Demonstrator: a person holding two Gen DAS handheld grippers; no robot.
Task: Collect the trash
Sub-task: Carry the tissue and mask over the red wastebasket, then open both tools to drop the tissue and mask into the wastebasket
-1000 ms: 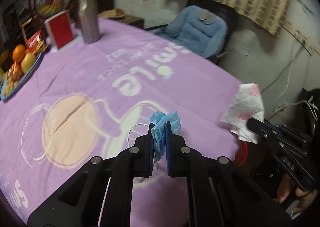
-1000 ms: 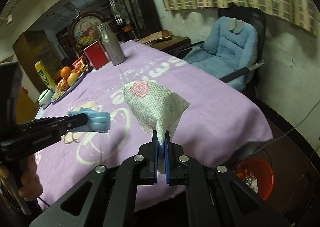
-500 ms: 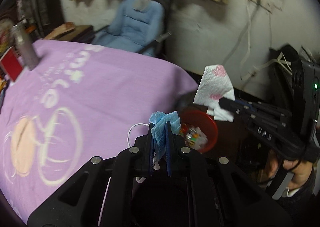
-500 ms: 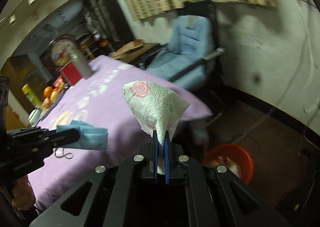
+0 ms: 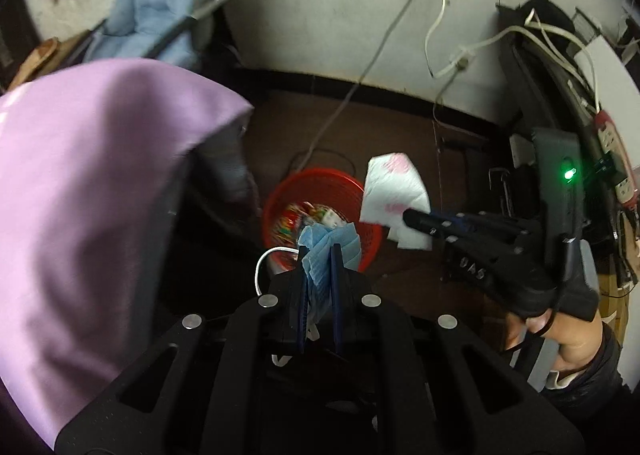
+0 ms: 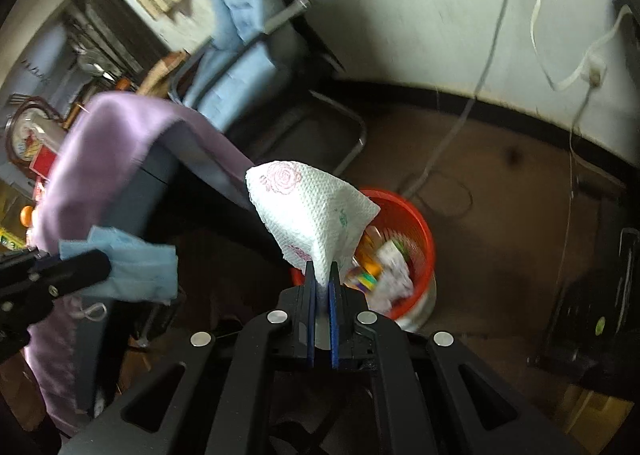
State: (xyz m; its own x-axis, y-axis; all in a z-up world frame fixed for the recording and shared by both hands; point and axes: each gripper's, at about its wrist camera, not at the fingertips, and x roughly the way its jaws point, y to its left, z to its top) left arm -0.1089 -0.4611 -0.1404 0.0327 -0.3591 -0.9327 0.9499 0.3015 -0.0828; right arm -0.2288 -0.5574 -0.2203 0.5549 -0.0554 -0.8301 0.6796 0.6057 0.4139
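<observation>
My left gripper [image 5: 320,251] is shut on a crumpled blue face mask [image 5: 330,245] with a white ear loop, held above the near rim of a red trash basket [image 5: 320,183] on the floor. My right gripper [image 6: 321,269] is shut on a white paper napkin [image 6: 308,203] printed with pink roses, held above the left rim of the basket [image 6: 416,223]. The basket holds colourful wrappers. In the left wrist view the right gripper [image 5: 412,217] holds the napkin [image 5: 394,187] by the basket's right rim. In the right wrist view the left gripper [image 6: 100,265] and the mask [image 6: 132,271] are at the left.
The table with the purple cloth [image 5: 92,183] is to the left, its edge near the basket. A blue padded chair [image 6: 236,51] stands behind it. White and grey cables [image 5: 400,15] hang on the wall and trail on the brown floor. Dark equipment [image 5: 552,95] stands at the right.
Both grippers have swung off the table, to the right and downward, to just above the red basket. Each keeps its hold: mask in the left, napkin in the right.
</observation>
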